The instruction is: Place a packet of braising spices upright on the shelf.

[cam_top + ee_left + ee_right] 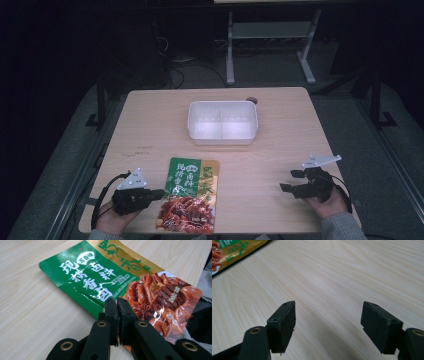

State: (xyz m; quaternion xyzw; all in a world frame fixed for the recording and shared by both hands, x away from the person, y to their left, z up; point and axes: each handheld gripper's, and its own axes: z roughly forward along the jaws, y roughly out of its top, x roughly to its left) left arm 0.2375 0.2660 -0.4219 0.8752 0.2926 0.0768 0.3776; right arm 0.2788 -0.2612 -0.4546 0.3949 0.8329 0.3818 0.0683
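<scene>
Left claw (117, 305) pinches snack packet (120, 282) at its edge; right claw (328, 315) spread, well apart.

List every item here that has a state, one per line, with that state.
Snack pouch: lying flat near the table's front edge, sealed as far as can be seen, printed side up.
White tray: upright, open-topped, divided into compartments, nothing visible inside.
Left gripper: jaws closed together at the pouch's edge; whether they pinch it cannot be told.
Right gripper: jaws wide apart, holding nothing, above bare table.
</scene>
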